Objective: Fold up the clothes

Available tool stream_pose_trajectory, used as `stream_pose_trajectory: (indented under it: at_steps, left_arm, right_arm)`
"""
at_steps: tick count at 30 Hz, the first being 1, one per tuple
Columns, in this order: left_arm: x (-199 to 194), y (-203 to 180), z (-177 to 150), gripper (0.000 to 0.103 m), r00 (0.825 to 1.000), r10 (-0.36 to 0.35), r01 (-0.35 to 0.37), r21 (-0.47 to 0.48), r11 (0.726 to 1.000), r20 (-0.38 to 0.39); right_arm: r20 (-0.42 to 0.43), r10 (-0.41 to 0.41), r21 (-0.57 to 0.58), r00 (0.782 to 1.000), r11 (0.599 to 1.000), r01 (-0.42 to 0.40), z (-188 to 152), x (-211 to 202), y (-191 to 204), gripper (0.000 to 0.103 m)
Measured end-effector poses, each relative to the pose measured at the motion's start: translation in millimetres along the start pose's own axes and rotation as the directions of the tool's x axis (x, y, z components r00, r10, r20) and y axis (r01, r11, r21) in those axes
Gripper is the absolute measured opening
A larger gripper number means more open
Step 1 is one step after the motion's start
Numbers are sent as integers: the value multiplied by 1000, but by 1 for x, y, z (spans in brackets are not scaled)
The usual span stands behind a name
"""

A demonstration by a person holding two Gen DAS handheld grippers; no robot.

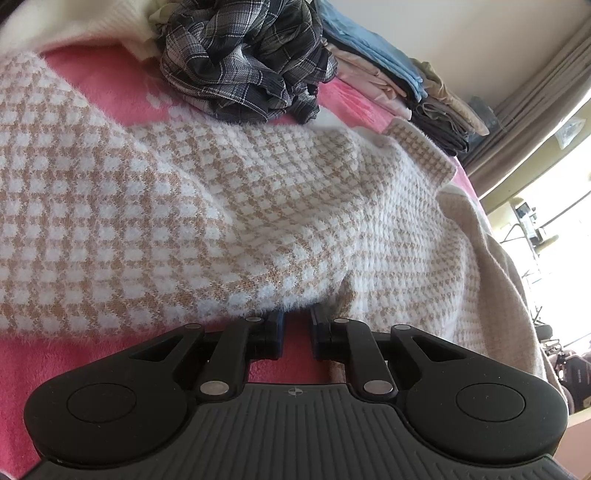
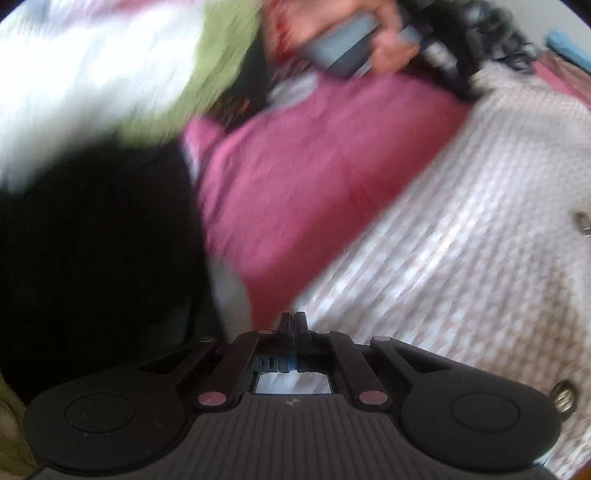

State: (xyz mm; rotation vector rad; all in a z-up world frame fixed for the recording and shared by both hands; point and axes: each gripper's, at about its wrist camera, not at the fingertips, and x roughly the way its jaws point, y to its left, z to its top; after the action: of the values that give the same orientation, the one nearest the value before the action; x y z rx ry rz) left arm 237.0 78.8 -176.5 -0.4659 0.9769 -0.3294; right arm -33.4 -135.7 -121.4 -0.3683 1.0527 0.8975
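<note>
Left tongs (image 1: 295,325) sit nearly closed, with only a narrow gap; their tips go under the fuzzy hem of the knit (image 1: 229,206), so a pinch on that hem looks likely but the contact is hidden. The knit, tan and white check, lies spread over the pink blanket (image 1: 107,85) on the bed, its hem at the near edge. Behind it, a crumpled plaid shirt (image 1: 247,59) rests on the blanket, touching a cream garment (image 1: 74,18). A stack (image 1: 399,74) of folded clothes, blue on top, runs along the far right edge. Curtain (image 1: 535,122) hangs beyond.

Right view is blurred. Right tongs (image 2: 294,321) are clenched, nothing visible between them, at the knit's (image 2: 461,206) edge over the blanket (image 2: 314,166). A hand (image 2: 373,37) grips the other tool's handle at the top. No containers in view.
</note>
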Motion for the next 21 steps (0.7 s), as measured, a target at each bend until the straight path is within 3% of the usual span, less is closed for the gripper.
stream_pose_trajectory:
  at_steps: [2,4,6,8,10,11,13,15,17,21]
  left_arm:
    - [0,0,0,13,1000,3,-3,4,1000,1]
    - [0,0,0,13,1000,3,-3,8,1000,0]
    - [-1,0,1,13,1000,2,-2,11,1000,-1]
    - [-2,0,3,13,1000,-1,1,10,1000,-4]
    - [-2,0,4,13,1000,-2,2,9,1000,-4]
    - [-2,0,4,13,1000,-1,1,12,1000,-4]
    - [-2,-1,3,13,1000,4,-4,21,1000,-2]
    - [-2,-3,2,13,1000,10,-10,30,999,0]
    - [-2,-4,1,13,1000,16,-16,44,999,3]
    - [-2,-2,2,13,1000,15,-15,50,999,4]
  right_arm:
    - [69,-96,73,993,993,91,8,-4,-20,0]
    - [78,-158,142,984,979,146,10,7,-37,0]
    - [25,-82,140,996,987,78,-1,21,-32,0]
    - [-39,49,78,998,996,-46,-11,20,-11,0]
    - [-64,72,13,995,997,-71,-11,9,-3,0]
    - [-49,55,4,997,998,-55,-7,3,-6,0]
    - [70,-28,119,997,993,19,13,-10,-36,0]
    - [166,-135,221,977,971,97,31,-11,-69,0]
    - [197,-230,265,953,948,174,46,3,-93,0]
    - [181,-224,375,958,916,143,50,39,-122,1]
